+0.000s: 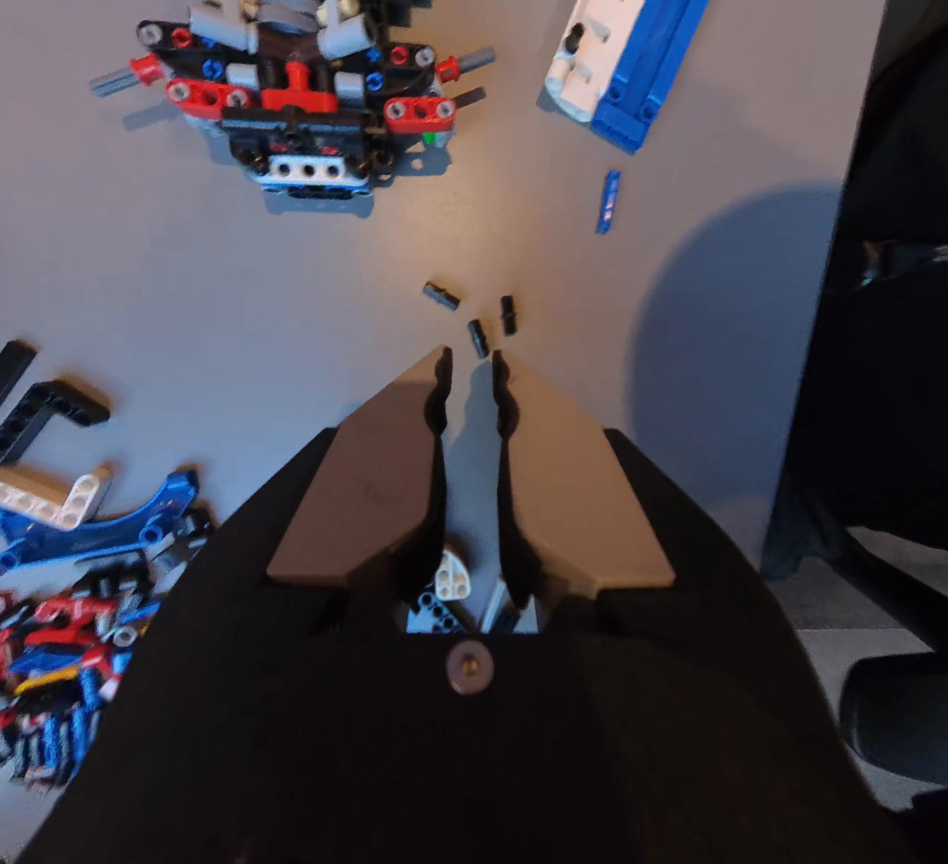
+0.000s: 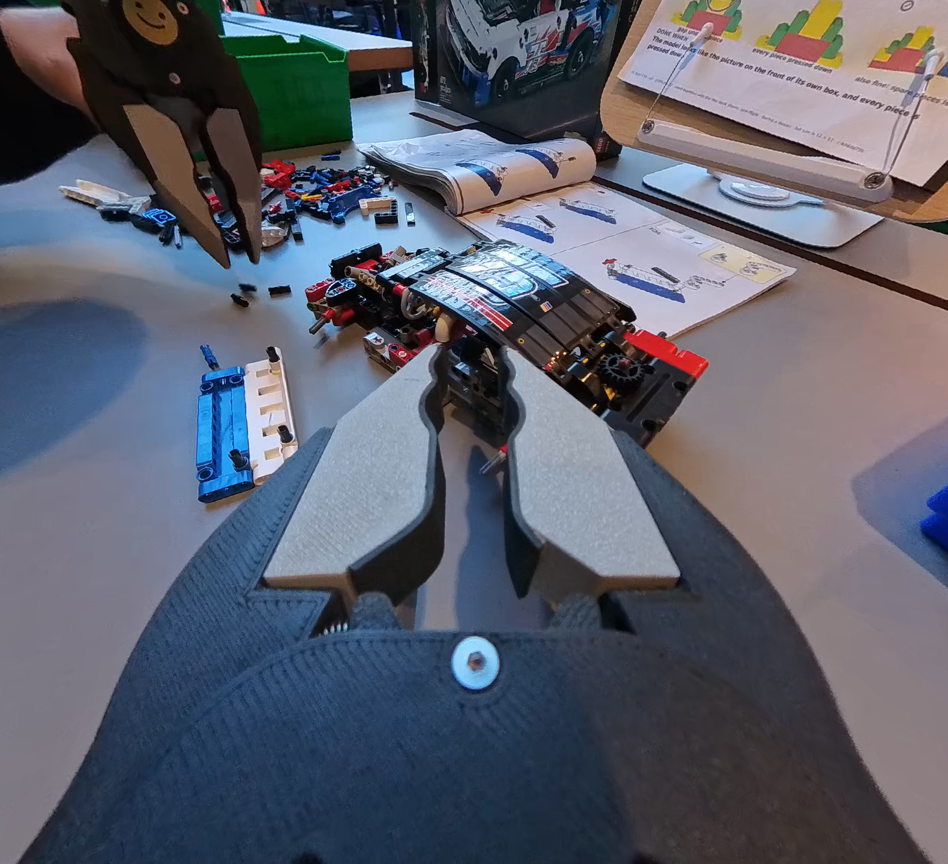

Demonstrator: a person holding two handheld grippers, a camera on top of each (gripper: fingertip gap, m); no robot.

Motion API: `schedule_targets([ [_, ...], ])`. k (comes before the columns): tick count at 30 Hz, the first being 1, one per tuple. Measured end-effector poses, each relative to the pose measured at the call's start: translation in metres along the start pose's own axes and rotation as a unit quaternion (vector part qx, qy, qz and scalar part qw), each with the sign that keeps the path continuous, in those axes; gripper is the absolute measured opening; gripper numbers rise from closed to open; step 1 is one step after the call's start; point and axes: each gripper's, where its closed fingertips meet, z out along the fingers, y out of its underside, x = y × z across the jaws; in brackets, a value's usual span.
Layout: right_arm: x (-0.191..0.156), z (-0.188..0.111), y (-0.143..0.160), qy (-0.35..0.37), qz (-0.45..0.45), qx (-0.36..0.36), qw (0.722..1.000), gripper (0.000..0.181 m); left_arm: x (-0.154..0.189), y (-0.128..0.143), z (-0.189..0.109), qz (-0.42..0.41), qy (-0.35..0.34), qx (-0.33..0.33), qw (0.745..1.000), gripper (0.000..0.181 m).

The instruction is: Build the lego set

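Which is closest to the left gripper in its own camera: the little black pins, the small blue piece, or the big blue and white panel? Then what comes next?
From the left gripper:
1. Black pins, just ahead of the fingertips.
2. Small blue piece, farther ahead, to the right.
3. Blue and white panel, farthest, at upper right.

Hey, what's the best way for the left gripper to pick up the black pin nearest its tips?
Grip the black pin across its middle, from straight above. It lies flat on the table, pointing roughly along the left gripper fingers' line, so the open fingers can likely straddle its narrow width and avoid the two neighbouring pins.
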Motion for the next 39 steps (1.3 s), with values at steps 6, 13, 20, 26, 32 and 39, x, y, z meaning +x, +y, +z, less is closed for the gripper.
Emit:
schedule_targets([
  [6, 0.002, 0.0, -0.001, 0.005, -0.003, 0.005, 1.0, 0.016, -0.02, -0.035, -0.033, -0.04, -0.062, 0.153, 0.985, 0.011],
  [13, 0.012, 0.0, -0.004, 0.021, 0.004, 0.014, 1.0, 0.018, -0.082, -0.042, -0.059, -0.1, -0.222, 0.314, 0.917, 0.017],
  [20, 0.014, 0.0, -0.008, 0.015, 0.005, 0.027, 1.0, 0.022, -0.084, -0.041, -0.052, -0.094, -0.247, 0.308, 0.914, 0.023],
  [26, 0.01, 0.0, -0.013, 0.006, -0.014, 0.038, 0.999, 0.026, -0.071, -0.047, -0.049, -0.052, -0.261, 0.307, 0.914, 0.015],
  [32, 0.015, 0.001, -0.019, 0.007, -0.014, 0.053, 0.998, 0.028, -0.065, -0.051, -0.038, -0.052, -0.234, 0.303, 0.922, 0.014],
  [39, 0.016, 0.001, -0.023, 0.005, -0.013, 0.064, 0.998, 0.03, -0.065, -0.05, -0.032, -0.057, -0.218, 0.302, 0.926, 0.013],
])
